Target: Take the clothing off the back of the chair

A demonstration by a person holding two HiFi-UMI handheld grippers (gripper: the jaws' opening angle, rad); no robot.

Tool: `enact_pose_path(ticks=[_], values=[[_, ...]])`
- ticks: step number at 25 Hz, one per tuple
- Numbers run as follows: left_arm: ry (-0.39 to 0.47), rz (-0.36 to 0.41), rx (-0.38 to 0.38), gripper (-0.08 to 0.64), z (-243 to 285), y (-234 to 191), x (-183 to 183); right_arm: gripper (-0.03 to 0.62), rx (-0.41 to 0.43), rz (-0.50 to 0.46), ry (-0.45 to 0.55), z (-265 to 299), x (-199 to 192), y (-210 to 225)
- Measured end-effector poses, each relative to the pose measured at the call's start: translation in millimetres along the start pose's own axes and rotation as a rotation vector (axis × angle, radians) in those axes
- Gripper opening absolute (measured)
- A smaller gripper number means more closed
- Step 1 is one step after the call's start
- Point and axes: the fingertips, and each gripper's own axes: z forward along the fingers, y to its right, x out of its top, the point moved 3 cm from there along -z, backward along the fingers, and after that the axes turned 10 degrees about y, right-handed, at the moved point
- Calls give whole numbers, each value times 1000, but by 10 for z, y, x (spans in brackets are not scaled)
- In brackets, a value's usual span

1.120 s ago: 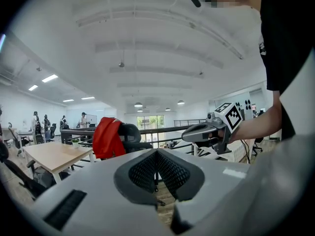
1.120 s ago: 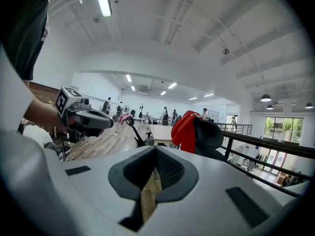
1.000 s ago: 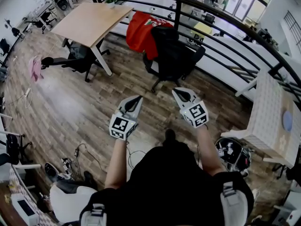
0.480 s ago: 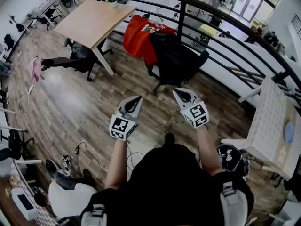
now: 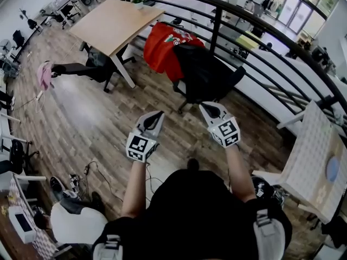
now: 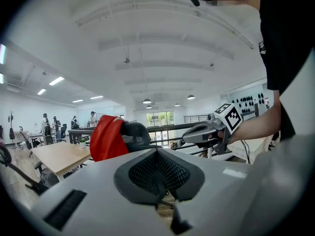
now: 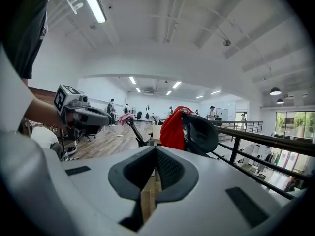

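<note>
Closed in on the target over the last second: wooden bench, red clothing and black chair all lower and larger in head view than a second ago. Still well apart from the chair, with bare floor between. Judged: approach under way, grasp not yet begun.

Clothing still draped over the chair's back, hanging on the side toward the bench; railing just behind the chair.

Left tongs: pressed together, nothing between, touching nothing. Held out ahead, aimed towards the chair; red cloth visible beyond the tips in left gripper view.

Right tongs: likewise together, empty, in free air beside the left. Cloth and chair back almost dead ahead in right gripper view.

Likely next: spread both apart before reaching the cloth.
</note>
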Motion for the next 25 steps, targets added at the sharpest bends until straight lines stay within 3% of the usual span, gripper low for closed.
enact_pose_path(ticks=[8, 16, 25], values=[[-4, 3, 35, 3, 229, 1, -30, 0, 33, 1, 14, 56, -55, 262], [-10, 19, 13, 3, 481, 199, -4, 0, 15, 38, 0, -93, -176, 546], [2, 28, 36, 3, 476, 189, 55, -2, 45, 25, 10, -40, -124, 447]])
